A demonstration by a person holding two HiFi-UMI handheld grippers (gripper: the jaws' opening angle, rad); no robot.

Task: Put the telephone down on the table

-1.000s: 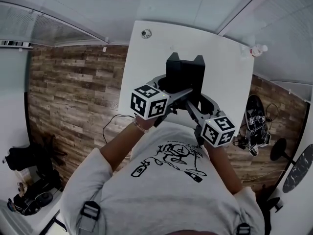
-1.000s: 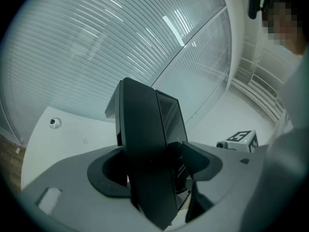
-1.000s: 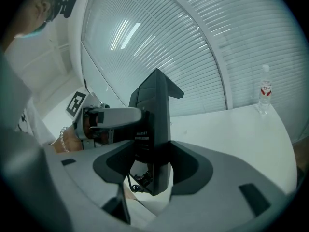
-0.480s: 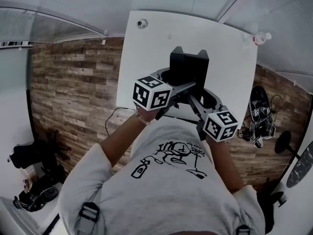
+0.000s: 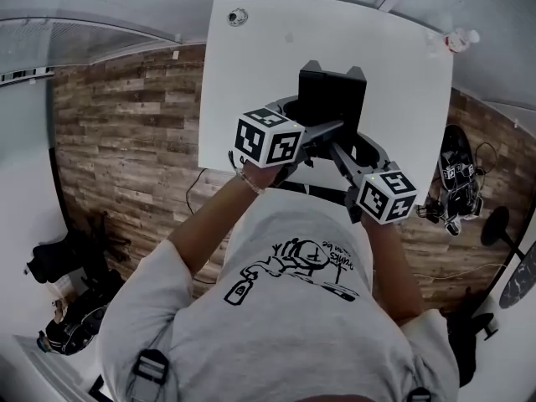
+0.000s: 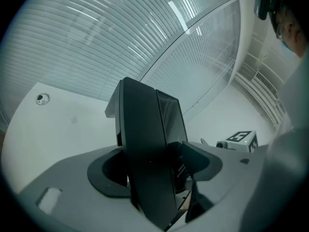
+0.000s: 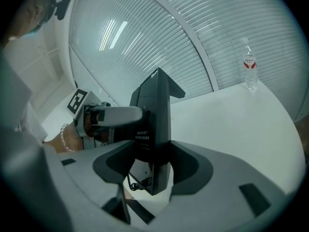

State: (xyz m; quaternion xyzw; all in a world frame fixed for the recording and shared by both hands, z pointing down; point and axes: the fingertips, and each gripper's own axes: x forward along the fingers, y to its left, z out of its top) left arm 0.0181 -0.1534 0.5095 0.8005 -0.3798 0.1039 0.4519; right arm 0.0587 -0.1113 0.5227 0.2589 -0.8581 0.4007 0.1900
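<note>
Black telephone [image 5: 332, 99] upright, clamped from both sides: left gripper [image 6: 154, 170] jaws closed on its body, right gripper [image 7: 147, 166] jaws closed on its lower part. Telephone sits over near half of white table [image 5: 251, 82], close to near edge; contact with tabletop not discernible. Bare tabletop left and beyond. Water bottle [image 7: 249, 70] at far right corner, small round fitting [image 5: 238, 16] at far left corner, both well apart from telephone.
</note>
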